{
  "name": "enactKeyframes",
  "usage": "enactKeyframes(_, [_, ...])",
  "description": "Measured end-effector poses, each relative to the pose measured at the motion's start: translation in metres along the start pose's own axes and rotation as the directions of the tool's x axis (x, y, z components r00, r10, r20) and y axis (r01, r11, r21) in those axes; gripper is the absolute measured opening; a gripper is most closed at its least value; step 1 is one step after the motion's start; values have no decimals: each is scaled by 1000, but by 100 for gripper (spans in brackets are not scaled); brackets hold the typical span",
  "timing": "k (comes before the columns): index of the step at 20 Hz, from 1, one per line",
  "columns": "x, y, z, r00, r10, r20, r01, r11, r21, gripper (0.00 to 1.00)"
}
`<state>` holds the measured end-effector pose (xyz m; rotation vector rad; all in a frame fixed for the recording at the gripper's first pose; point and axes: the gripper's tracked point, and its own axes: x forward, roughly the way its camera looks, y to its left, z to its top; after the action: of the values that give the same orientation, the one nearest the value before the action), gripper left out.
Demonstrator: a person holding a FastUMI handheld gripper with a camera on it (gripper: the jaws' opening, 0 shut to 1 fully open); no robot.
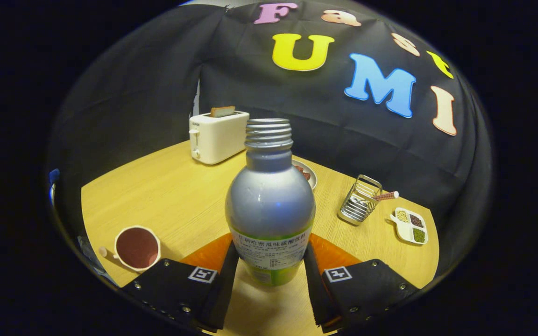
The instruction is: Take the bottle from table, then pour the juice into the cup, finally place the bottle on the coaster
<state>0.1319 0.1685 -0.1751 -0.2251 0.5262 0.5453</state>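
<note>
one bottle point(270, 205), one cup point(137, 248), one toaster point(217, 136)

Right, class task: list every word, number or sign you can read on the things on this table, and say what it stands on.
On the bottle: a label of printed lines, too small and blurred to read.
On the toaster: a small mark on its front, too small to read.
On the gripper, fingers pressed on the bottle's sides: two square code markers, no words.
Nothing can be quoted.

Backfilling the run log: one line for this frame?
jaws: shut on capless silver bottle | bottle: upright over orange coaster | white cup: full, beside gripper
</note>
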Motion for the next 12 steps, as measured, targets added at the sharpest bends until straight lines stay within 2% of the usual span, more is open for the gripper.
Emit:
enactKeyframes(5, [28,-9,5,1000,24,16,-26,982,186,69])
enactKeyframes(12, [49,-19,-5,1000,7,12,-8,987,161,72])
